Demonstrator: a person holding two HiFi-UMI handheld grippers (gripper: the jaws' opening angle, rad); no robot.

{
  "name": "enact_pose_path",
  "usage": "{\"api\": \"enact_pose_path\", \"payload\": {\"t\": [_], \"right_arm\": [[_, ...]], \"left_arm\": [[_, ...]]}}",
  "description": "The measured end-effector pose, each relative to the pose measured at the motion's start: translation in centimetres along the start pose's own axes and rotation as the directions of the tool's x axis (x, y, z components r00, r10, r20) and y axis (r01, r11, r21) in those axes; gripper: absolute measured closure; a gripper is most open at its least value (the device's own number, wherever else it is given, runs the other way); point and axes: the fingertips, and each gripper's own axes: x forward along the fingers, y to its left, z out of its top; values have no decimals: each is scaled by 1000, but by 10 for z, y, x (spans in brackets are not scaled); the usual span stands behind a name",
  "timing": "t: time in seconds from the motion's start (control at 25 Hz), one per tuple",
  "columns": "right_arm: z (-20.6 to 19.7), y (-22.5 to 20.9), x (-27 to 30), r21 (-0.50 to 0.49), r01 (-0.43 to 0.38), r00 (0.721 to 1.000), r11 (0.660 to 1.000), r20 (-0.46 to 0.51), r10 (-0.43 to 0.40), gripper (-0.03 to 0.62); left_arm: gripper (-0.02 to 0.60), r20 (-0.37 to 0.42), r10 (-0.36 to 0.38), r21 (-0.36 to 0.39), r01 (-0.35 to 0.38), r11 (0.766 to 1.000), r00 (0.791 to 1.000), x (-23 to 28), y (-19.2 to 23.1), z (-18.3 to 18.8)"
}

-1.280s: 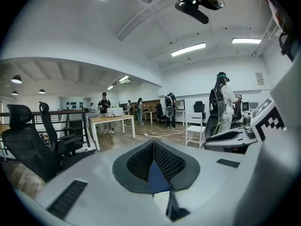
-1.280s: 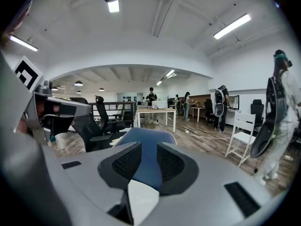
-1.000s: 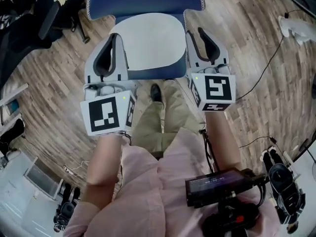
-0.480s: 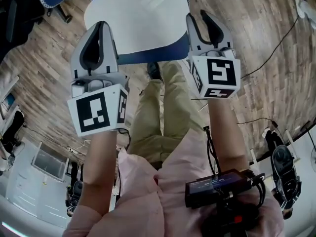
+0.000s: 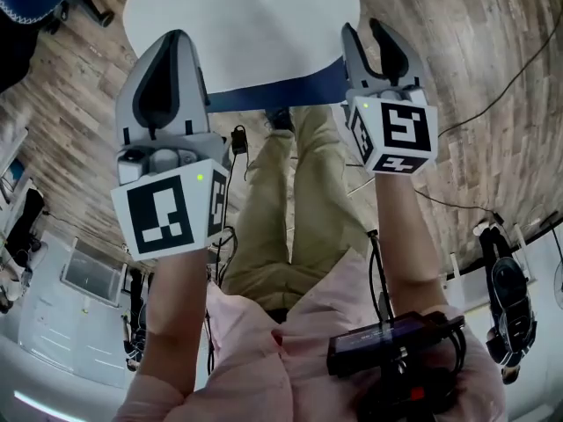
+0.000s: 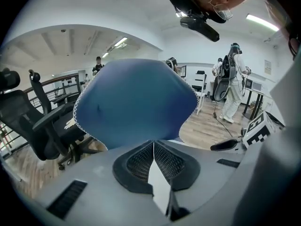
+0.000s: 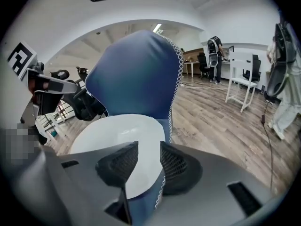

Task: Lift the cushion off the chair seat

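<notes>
1. The white cushion (image 5: 255, 25) lies flat on the blue chair seat (image 5: 290, 84).
2. The left gripper (image 5: 180, 35), jaws pressed together, is over the cushion's left edge.
3. The right gripper (image 5: 365, 29), jaws narrowly parted, faces the cushion's right edge and looks readier to grasp.

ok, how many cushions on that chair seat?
1: the white cushion lying on the blue chair seat. Another beneath it could be hidden.
</notes>
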Motion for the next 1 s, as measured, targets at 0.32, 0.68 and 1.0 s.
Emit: {"api": "enact_pose_path", "payload": {"t": [0.32,0.68,1.0], "right_arm": [[-52,-4,26,94,-18,999,995,-43,22,420],[-77,-15,47,223,-45,996,974,-64,61,379],[-71,-2,49,212,-85,989,974,-103,109,477]], "left_arm": [[567,-53,0,-5,0,1000,999,17,0,-44],[568,-60,13,-2,-13,1000,998,24,6,-54],[568,-39,40,-9,-41,999,998,12,16,-43]]}}
